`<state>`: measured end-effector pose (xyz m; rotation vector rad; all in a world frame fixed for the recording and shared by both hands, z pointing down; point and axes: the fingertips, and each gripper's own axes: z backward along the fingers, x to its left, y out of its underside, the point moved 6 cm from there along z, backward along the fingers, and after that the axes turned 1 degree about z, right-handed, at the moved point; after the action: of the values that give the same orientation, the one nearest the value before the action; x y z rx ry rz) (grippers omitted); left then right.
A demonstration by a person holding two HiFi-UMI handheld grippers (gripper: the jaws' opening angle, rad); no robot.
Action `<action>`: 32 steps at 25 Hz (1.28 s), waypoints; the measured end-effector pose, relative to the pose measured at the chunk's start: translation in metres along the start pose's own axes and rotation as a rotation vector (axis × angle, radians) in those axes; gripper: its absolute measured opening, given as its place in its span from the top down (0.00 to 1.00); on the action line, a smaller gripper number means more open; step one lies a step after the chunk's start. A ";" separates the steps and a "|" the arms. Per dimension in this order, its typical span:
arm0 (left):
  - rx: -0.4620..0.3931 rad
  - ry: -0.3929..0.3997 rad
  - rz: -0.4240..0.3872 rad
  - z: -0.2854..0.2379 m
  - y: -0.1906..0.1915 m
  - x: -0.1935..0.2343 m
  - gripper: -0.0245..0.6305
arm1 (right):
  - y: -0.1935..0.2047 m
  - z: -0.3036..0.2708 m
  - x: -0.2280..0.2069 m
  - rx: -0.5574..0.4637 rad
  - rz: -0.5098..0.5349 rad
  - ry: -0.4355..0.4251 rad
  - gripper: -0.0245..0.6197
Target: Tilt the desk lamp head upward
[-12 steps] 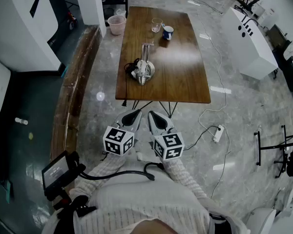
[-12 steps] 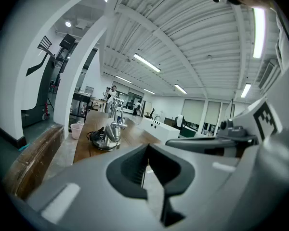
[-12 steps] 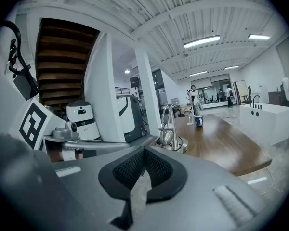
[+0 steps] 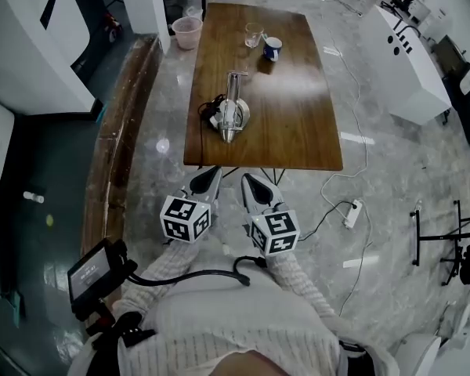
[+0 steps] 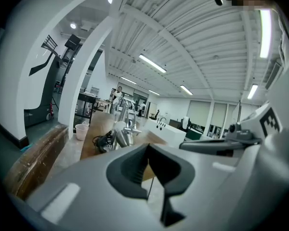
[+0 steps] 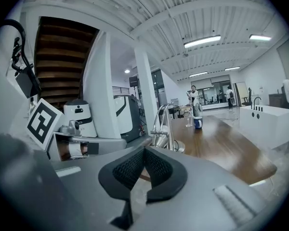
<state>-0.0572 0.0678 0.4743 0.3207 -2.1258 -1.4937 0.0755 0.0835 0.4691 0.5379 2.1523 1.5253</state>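
Note:
A silver desk lamp (image 4: pixel 232 114) stands on the near left part of the long wooden table (image 4: pixel 298 124), its head lowered toward me and a black cord coiled at its left. The lamp (image 5: pixel 124 132) shows ahead in the left gripper view and the lamp (image 6: pixel 166 129) shows ahead in the right gripper view too. My left gripper (image 4: pixel 212 175) and right gripper (image 4: pixel 249 182) hover side by side over the floor, just short of the table's near edge. Both are shut and hold nothing.
A glass (image 4: pixel 252 34) and a blue mug (image 4: pixel 272 48) stand at the table's far end. A pink bin (image 4: pixel 186 31) sits on the floor by the far left corner. A power strip (image 4: pixel 352 213) with cables lies on the floor at the right. A white counter (image 4: pixel 407 65) stands to the right.
Both grippers have edged a little toward the table. The lamp has not moved.

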 end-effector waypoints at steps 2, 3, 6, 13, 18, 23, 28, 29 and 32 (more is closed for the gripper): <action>-0.025 -0.017 0.008 -0.023 -0.011 0.030 0.95 | -0.007 -0.024 -0.018 -0.016 0.019 0.015 0.97; -0.035 -0.025 0.013 -0.032 -0.017 0.044 0.95 | -0.012 -0.034 -0.027 -0.023 0.023 0.026 0.97; -0.042 -0.032 0.016 -0.054 -0.034 0.076 0.95 | -0.028 -0.056 -0.047 -0.039 0.017 0.057 0.97; -0.013 0.068 -0.066 -0.110 -0.064 0.122 0.95 | -0.044 -0.092 -0.083 -0.080 0.010 0.098 0.97; 0.063 0.185 -0.146 -0.158 -0.073 0.139 0.86 | -0.051 -0.105 -0.101 -0.094 0.108 0.097 0.97; 0.102 0.322 -0.186 -0.204 -0.076 0.141 0.73 | -0.058 -0.125 -0.114 -0.048 0.493 -0.022 0.97; 0.134 0.404 -0.197 -0.222 -0.082 0.132 0.72 | -0.071 -0.142 -0.112 0.001 0.877 -0.157 0.97; 0.139 0.417 -0.205 -0.224 -0.084 0.129 0.72 | -0.073 -0.144 -0.111 0.011 0.975 -0.178 0.97; 0.160 0.447 -0.220 -0.230 -0.088 0.126 0.71 | -0.075 -0.149 -0.100 -0.001 1.293 -0.238 0.92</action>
<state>-0.0483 -0.2084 0.4865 0.8841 -1.8906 -1.2210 0.0705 -0.1102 0.4546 2.2481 1.5620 1.8081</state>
